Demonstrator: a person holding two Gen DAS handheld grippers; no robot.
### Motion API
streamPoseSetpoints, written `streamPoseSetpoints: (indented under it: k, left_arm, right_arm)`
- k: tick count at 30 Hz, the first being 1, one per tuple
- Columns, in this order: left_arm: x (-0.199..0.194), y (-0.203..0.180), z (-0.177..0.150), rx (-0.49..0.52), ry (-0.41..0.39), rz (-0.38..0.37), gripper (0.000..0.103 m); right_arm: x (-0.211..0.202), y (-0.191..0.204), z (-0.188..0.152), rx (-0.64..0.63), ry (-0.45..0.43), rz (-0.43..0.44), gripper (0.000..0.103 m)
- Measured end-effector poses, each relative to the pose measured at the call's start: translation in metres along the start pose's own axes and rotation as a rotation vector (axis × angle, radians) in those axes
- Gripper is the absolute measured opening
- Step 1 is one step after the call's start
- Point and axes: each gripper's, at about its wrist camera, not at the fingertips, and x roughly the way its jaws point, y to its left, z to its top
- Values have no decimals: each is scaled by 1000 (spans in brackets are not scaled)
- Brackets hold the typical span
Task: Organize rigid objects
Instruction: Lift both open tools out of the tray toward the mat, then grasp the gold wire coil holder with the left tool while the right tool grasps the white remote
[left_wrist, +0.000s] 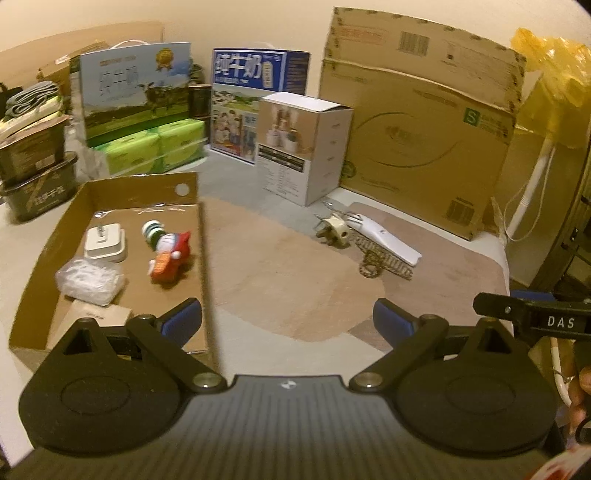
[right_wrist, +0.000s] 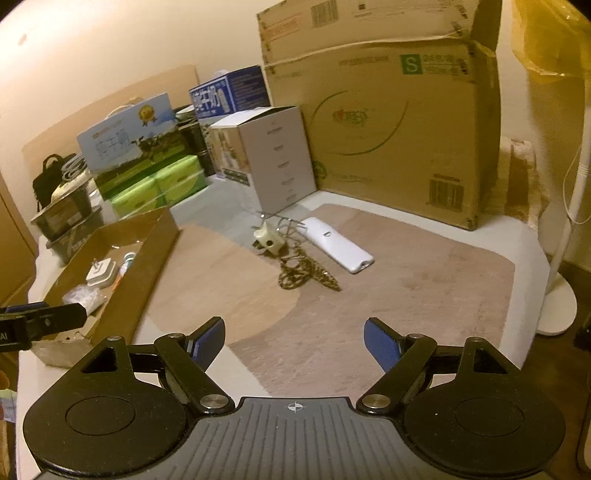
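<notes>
Left wrist: four items in cardboard tray (left_wrist: 110, 192).

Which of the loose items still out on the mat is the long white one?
The white remote-shaped handset, lying flat nearest the big cardboard carton. The cream plug adapter is stubby, and the brown chain is dark.

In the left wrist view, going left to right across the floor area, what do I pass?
Clear plastic packet → white charger block → red and white toy figure, all three inside the shallow cardboard tray → bare mat → cream plug adapter → white remote-shaped device.
</notes>
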Motion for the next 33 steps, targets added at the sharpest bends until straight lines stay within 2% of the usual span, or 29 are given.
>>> streamPoseSetpoints:
  k: [17,22,28,33]
  left_arm:
    - [48,-44,14,121,36,-108,97]
    - [74,-50,21,132,61,-139,91]
    - [109,-62,26,230,60,-129,86]
    - [145,-70,30,262,82,-157,80]
  right_arm:
    - [14,-43,2,1,11,-14,82]
    - [30,-57,9,-34,16,-6,82]
    - [57,-71,21,-90,22,12,82]
    - [85,-81,29,-153,34,34,82]
